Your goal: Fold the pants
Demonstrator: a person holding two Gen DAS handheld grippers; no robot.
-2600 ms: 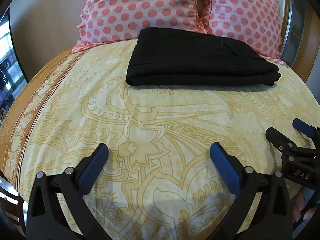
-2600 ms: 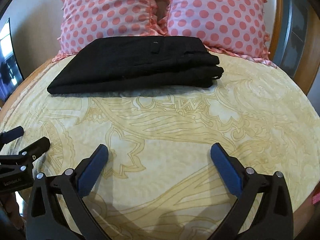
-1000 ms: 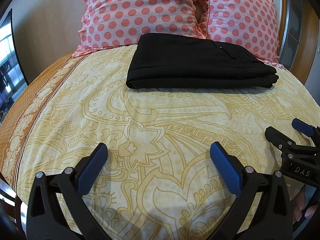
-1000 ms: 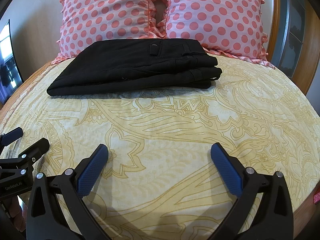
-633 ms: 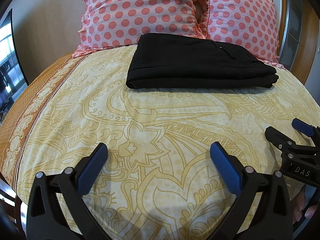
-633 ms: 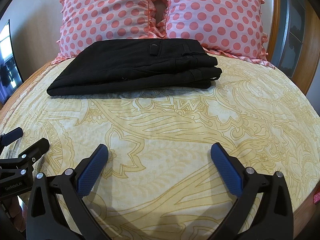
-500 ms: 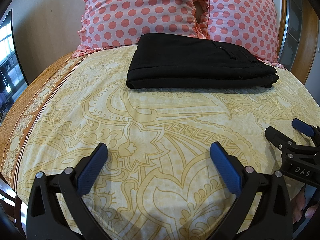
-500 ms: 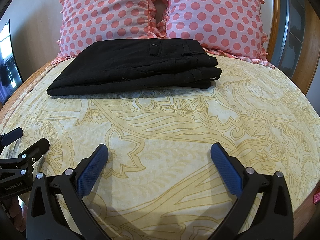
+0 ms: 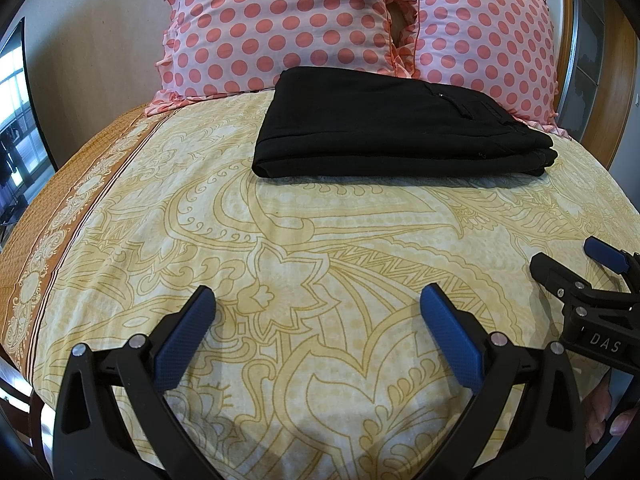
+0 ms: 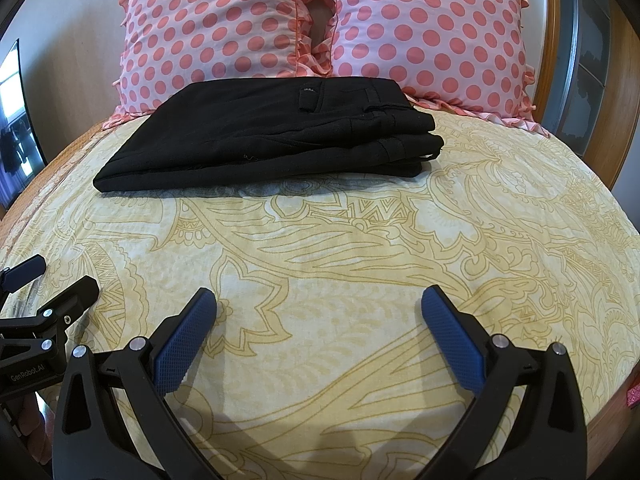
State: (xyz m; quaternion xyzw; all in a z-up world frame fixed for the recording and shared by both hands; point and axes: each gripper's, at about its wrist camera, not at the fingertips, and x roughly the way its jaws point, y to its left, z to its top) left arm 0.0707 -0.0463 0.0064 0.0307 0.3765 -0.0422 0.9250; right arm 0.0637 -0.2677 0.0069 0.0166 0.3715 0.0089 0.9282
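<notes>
Black pants [image 9: 392, 128] lie folded in a flat rectangular stack at the far end of the bed, just in front of the pillows; they also show in the right wrist view [image 10: 276, 136]. My left gripper [image 9: 316, 312] is open and empty, held above the near part of the bedspread, well short of the pants. My right gripper [image 10: 318, 314] is open and empty too, at the same distance. Each gripper shows at the edge of the other's view: the right gripper [image 9: 576, 268] and the left gripper [image 10: 44, 280].
A yellow patterned bedspread [image 9: 320, 240] covers the bed, with an orange border [image 9: 52, 216] at its left. Two pink polka-dot pillows [image 9: 280, 20] [image 9: 484, 32] lean against the wall behind the pants. A wooden headboard [image 10: 554, 40] curves at the right.
Since 2.6 s ago both grippers have drawn back and tilted slightly, so the pants sit a little lower in view. Nothing has moved in the last second.
</notes>
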